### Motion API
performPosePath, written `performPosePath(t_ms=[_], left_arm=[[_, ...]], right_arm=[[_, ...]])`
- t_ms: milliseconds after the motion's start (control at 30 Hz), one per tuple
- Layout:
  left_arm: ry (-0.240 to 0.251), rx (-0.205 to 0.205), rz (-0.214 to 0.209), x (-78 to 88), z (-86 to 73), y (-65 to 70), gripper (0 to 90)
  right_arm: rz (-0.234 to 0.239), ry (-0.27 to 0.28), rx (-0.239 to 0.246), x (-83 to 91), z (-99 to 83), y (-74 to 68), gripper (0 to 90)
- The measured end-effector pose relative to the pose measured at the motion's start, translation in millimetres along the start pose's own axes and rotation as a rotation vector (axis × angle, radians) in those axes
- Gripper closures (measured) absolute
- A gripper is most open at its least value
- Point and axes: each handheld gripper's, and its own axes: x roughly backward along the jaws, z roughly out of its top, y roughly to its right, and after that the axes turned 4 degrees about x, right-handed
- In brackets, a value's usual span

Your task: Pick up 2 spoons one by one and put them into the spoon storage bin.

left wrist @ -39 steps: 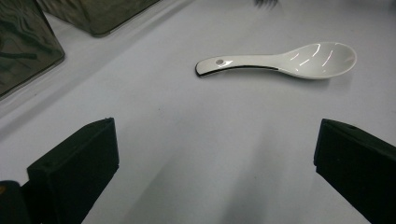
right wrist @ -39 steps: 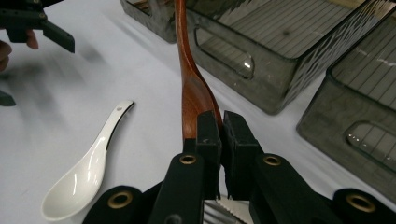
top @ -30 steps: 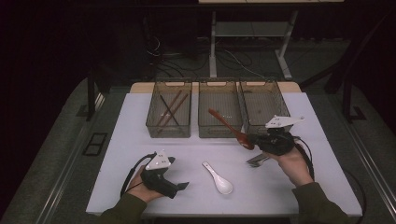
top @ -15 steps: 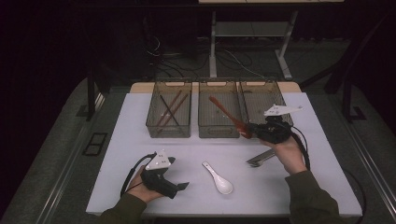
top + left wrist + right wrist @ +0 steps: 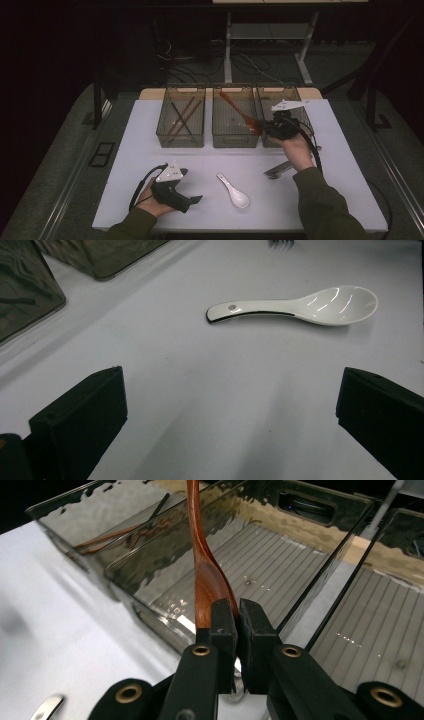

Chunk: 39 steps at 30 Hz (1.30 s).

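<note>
The right hand-held gripper [image 5: 261, 127] is seen clenched on a wooden spoon [image 5: 236, 109], gripped at its broad end between the two black jaws. From the jaws the spoon's slim handle is held sloping up and away, out over the middle basket [image 5: 234, 139], which stands directly ahead of this hand-held gripper. A second clear basket [image 5: 280, 93] lies just under and beside it, and a third, holding brown chopsticks [image 5: 181, 117], is set beyond the middle one. A metal fork [image 5: 277, 170] is seen on the white tabletop [image 5: 350, 165] just behind the right hand.

The left hand-held gripper [image 5: 230, 405] is rested low on the tabletop, its jaws spread wide with nothing between them. A white ceramic spoon [image 5: 305, 305] lies just ahead of them.
</note>
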Motion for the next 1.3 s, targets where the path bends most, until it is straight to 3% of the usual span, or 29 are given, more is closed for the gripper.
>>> performPosePath(t_ms=[267,500,600,833,1000,1100,1200,1300], left_arm=[[0.005,0.002,-0.001,-0.2,0.1,0.5,0.0],[0.001,-0.002,0.001,-0.4,0.0,0.2,0.0],[0.002,-0.003,0.0,-0.1,0.0,0.4,0.0],[0.0,-0.004,0.001,-0.3,0.1,0.4,0.0],[0.001,0.002,-0.002,-0.3,-0.2,0.6,0.0],[-0.01,-0.014,-0.005,0.8,0.0,-0.2,0.0],[-0.016,-0.016,-0.003,0.7,0.0,-0.6,0.0],[-0.019,-0.015,0.001,0.4,0.0,-0.4,0.0]], right_arm=[[-0.045,-0.022,-0.009,-19.2,7.9,4.9,85.6],[-0.055,-0.052,-0.013,-35.1,6.5,4.0,84.1],[-0.061,-0.037,-0.021,-36.4,5.8,4.1,74.7],[-0.009,-0.009,-0.052,-32.9,5.4,5.2,54.7],[0.022,0.024,-0.071,-28.7,1.5,4.7,46.7],[0.022,0.031,-0.065,-26.1,-0.2,3.5,42.5],[0.016,0.062,-0.093,-20.7,-3.1,2.0,36.3],[0.007,0.076,-0.082,-16.6,-6.1,0.0,30.2]])
